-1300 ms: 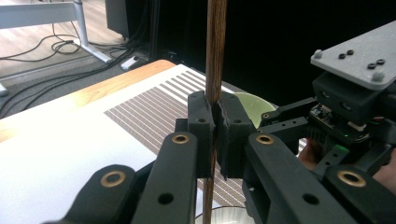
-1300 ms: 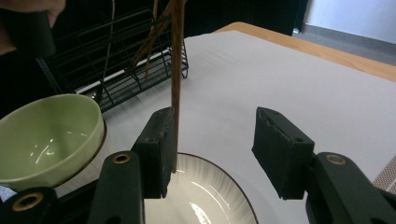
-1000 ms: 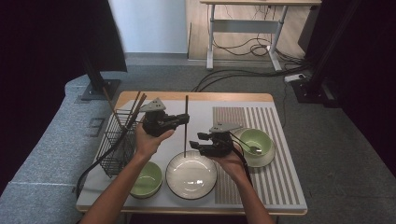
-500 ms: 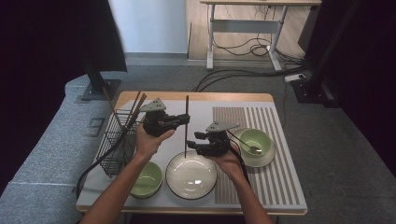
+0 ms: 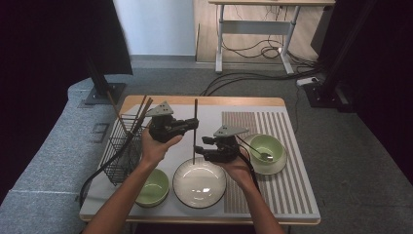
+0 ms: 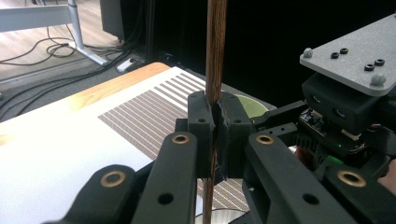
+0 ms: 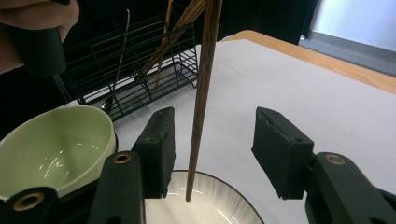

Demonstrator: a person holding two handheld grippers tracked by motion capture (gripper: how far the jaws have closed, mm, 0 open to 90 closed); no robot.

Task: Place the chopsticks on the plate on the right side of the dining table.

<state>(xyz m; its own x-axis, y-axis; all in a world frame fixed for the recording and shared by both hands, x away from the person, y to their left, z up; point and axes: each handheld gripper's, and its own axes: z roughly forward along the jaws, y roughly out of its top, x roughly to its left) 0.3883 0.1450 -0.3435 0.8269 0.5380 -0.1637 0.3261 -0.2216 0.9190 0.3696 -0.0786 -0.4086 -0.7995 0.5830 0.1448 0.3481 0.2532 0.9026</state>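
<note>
High view: three bowls; left gripper clamped on one chopstick; right gripper agape.

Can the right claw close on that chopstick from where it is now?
Probably yes: the chopstick hangs upright between the right claw's open jaws, nothing blocking. The left claw grips it higher up.

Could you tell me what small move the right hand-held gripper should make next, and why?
Probably close the right hand-held gripper on the chopstick. Its jaws stand open on either side of the stick, not touching it, while the left hand-held gripper clamps the stick upright with its tip over the white bowl. That looks like a handover waiting for the second grip.
</note>
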